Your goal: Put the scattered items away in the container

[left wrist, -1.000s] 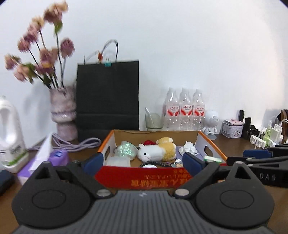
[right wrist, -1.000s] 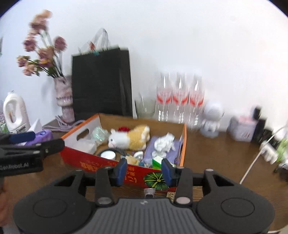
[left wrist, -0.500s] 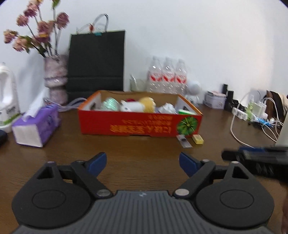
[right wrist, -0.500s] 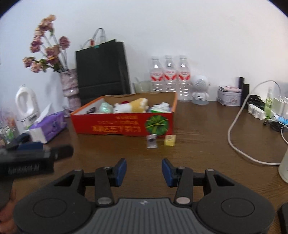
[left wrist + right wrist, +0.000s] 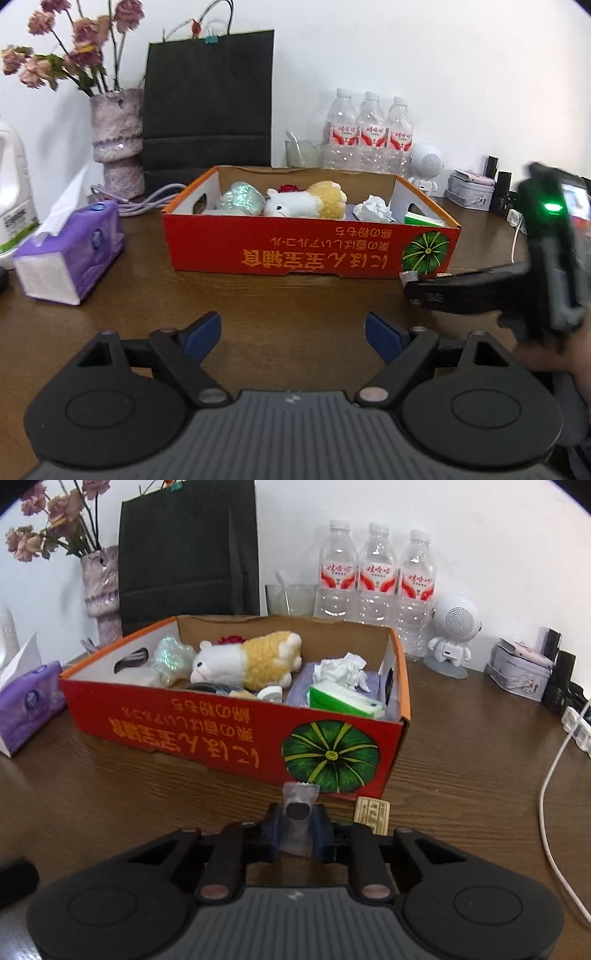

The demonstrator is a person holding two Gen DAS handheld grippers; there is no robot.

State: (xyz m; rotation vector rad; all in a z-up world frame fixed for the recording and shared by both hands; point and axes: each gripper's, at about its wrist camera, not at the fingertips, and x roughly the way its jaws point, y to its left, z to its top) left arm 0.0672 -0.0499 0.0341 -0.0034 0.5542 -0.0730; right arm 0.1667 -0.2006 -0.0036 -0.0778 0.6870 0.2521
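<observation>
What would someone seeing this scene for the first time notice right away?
The red cardboard box in the middle of the wooden table, with a white and yellow plush sheep lying on the clutter inside. Just in front of the box, the right claw is shut on a small clear-wrapped packet, beside a tan wrapped sweet. Three water bottles stand behind the box against the wall.

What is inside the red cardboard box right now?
In the red cardboard box: a plush sheep, crumpled tissue, a green-and-white pack, an iridescent wrapper. Smaller pieces beneath them are mostly covered and unidentifiable.
</observation>
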